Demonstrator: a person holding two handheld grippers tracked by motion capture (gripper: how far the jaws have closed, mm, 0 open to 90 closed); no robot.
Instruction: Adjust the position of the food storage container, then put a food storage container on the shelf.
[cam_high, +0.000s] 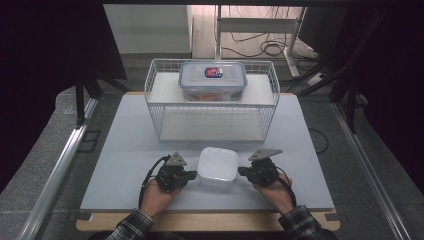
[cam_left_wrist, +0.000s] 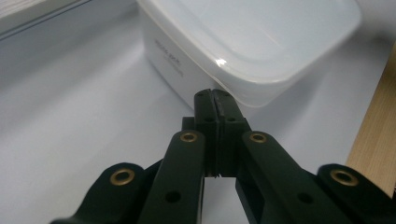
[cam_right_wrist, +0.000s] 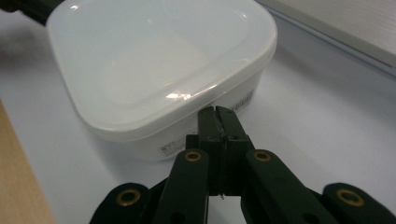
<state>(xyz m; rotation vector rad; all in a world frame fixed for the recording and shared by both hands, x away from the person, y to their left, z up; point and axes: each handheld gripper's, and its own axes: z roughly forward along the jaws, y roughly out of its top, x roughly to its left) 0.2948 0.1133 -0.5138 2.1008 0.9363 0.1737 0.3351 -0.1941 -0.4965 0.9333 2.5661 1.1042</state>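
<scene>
**Bracing the white container from both sides**

High view: the white lidded container sits lower centre on the table, flanked by left tongs and right tongs.

Left gripper view: the tongs, closed and empty, meet the lid rim at centre frame.

Right gripper view: the tongs, closed and empty, reach the container's near side. Judged next: even inward pressure

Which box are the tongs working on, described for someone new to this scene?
Start at the wire rack at the back of the table. In front of it, between the two shut tongs, sits a white box. It is opaque, square and rounded; the other box, on the rack, is clear with a label.
</scene>
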